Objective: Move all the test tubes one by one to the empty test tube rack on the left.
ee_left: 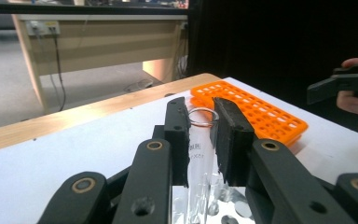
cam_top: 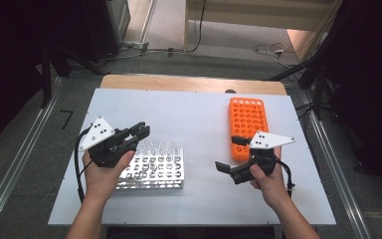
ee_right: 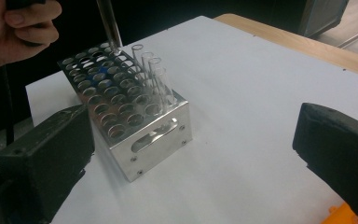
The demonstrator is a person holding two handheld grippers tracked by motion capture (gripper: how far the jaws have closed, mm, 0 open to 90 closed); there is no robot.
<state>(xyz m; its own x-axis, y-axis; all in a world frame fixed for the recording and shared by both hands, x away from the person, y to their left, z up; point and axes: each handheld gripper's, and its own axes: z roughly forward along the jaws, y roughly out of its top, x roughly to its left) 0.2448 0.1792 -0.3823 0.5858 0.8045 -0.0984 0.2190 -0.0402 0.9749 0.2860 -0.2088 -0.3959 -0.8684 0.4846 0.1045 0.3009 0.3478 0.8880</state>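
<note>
My left gripper (cam_top: 140, 133) sits above the metal rack (cam_top: 151, 169), its jaws clamped together on a glass tube (ee_left: 200, 140), wrist angled forward over the rack's far edge. My right gripper (cam_top: 231, 154) hangs well to the right of that rack, jaws spread wide, pointing back toward it.

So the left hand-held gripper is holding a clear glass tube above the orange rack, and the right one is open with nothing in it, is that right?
Not quite. The left hand-held gripper does hold a clear glass tube, but above the shiny metal rack, not the orange rack. The right gripper view shows the tube's lower end just over the metal rack's holes. The right hand-held gripper is indeed open and empty.
</note>
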